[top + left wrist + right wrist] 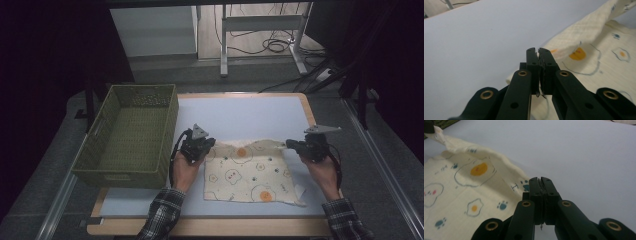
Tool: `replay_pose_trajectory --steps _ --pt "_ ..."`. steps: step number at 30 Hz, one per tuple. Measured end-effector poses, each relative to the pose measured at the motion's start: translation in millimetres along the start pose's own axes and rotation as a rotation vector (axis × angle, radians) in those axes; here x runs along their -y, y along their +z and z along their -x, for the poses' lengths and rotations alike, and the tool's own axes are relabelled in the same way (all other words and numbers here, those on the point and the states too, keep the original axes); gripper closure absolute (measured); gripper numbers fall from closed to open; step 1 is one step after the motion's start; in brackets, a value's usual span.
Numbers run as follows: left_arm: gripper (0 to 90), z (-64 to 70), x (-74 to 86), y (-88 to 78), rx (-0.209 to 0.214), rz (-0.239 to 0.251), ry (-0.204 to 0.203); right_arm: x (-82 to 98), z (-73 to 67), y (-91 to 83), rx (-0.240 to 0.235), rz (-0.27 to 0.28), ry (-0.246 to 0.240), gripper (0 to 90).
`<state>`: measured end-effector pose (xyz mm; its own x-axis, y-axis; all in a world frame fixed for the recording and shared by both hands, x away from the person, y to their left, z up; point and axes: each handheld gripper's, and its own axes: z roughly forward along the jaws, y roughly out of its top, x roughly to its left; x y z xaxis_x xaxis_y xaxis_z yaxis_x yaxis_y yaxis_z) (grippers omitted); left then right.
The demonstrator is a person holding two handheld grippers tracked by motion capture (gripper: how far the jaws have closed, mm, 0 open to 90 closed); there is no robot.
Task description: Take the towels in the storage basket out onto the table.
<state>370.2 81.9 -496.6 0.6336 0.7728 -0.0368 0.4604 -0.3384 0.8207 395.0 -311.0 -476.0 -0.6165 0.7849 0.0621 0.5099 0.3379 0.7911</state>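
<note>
High view shows each hand-held gripper clenched on a far corner of the printed cloth (250,170): left hand-held gripper (206,146), right hand-held gripper (291,144). Its far edge lifts between them; its near part lies on the tabletop (240,112) below. Folding looks underway; next, both corners should travel together toward the near edge, evenly.

From overhead I look forward and down across the pale blue tabletop (250,112); both gripper cameras sit close along their jaws, sharing the cream fried-egg-print cloth (247,170).

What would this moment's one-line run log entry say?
left gripper: shut on cloth corner | right gripper: shut on cloth corner | basket: left of cloth
</note>
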Motion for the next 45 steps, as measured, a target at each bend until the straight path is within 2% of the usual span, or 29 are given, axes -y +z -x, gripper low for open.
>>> replay_pose_trajectory --steps 6,13,21,25,29,31,38,43,45 --pt "87.4 13.5 18.3 -7.7 0.047 -0.004 0.015 20.5 -9.6 -14.2 -0.024 -0.014 -0.007 88.1" --pt "87.4 19.9 37.4 -25.2 0.105 0.025 0.002 41.5 -24.1 -40.6 -0.037 0.013 -0.028 88.1" --pt "87.3 34.4 50.7 -43.4 0.147 0.03 0.046 61.2 -45.9 -58.4 -0.067 0.009 -0.065 88.0" --pt "87.2 38.4 57.9 -51.5 0.17 0.04 0.046 69.4 -53.7 -67.2 -0.08 0.011 -0.068 88.0" --pt "87.0 47.9 68.7 -55.0 0.186 0.015 0.074 80.5 -61.2 -71.6 -0.088 -0.001 -0.074 87.8" --pt "86.8 52.4 74.0 -55.5 0.179 0.0 0.089 86.2 -63.9 -71.5 -0.087 -0.011 -0.081 87.7" --pt "86.4 54.6 88.8 -62.6 0.22 -0.014 0.057 104.0 -69.5 -72.6 -0.102 -0.02 -0.066 87.5" --pt "86.4 54.3 92.8 -66.9 0.228 -0.001 0.045 108.9 -70.3 -77.8 -0.103 -0.008 -0.056 87.5" --pt "86.0 56.8 95.5 -66.9 0.237 -0.012 0.054 110.4 -70.5 -78.8 -0.104 -0.004 -0.055 87.3"
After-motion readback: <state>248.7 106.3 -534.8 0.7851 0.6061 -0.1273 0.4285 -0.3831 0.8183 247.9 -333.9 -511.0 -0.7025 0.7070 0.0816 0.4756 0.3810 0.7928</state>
